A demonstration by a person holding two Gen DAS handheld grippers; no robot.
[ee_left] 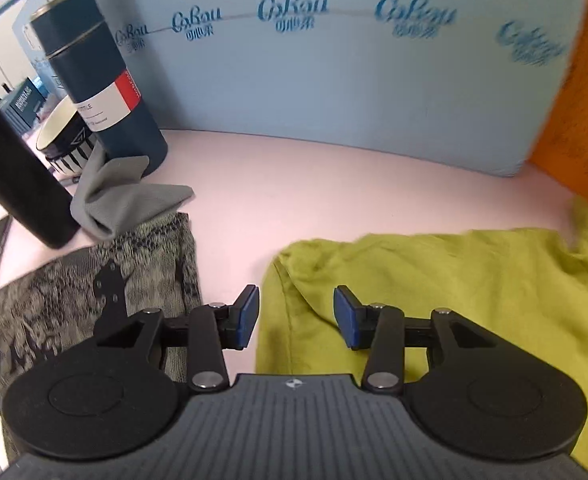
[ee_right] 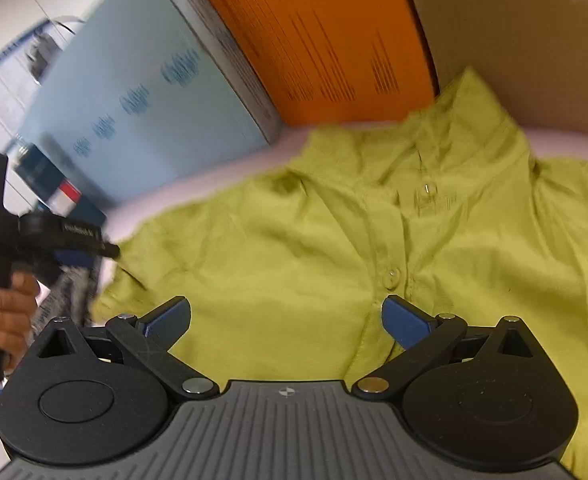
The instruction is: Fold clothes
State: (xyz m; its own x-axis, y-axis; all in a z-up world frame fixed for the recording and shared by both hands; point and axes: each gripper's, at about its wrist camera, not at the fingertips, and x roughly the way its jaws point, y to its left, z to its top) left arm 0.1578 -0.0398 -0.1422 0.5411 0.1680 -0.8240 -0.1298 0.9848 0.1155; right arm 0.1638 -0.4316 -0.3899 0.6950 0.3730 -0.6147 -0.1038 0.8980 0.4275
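A lime-green button shirt (ee_right: 334, 240) lies spread on the pink table, collar toward the far boxes, its button placket running down the middle. My right gripper (ee_right: 286, 320) hovers open above its lower front, blue pads wide apart with nothing between them. My left gripper (ee_left: 296, 316) is open over the shirt's left edge (ee_left: 434, 280), where the sleeve end bunches up. The left gripper (ee_right: 74, 256) also shows at the left of the right wrist view, held by a person's hand (ee_right: 6, 304).
A folded snake-print garment (ee_left: 74, 300) lies left of the shirt with a grey cloth (ee_left: 122, 200) behind it. Dark canisters (ee_left: 102, 80), a black bottle (ee_left: 18, 184) and a striped cup (ee_left: 66, 140) crowd the back left. A blue box (ee_left: 334, 80), an orange box (ee_right: 314, 40) and cardboard (ee_right: 514, 40) wall the table.
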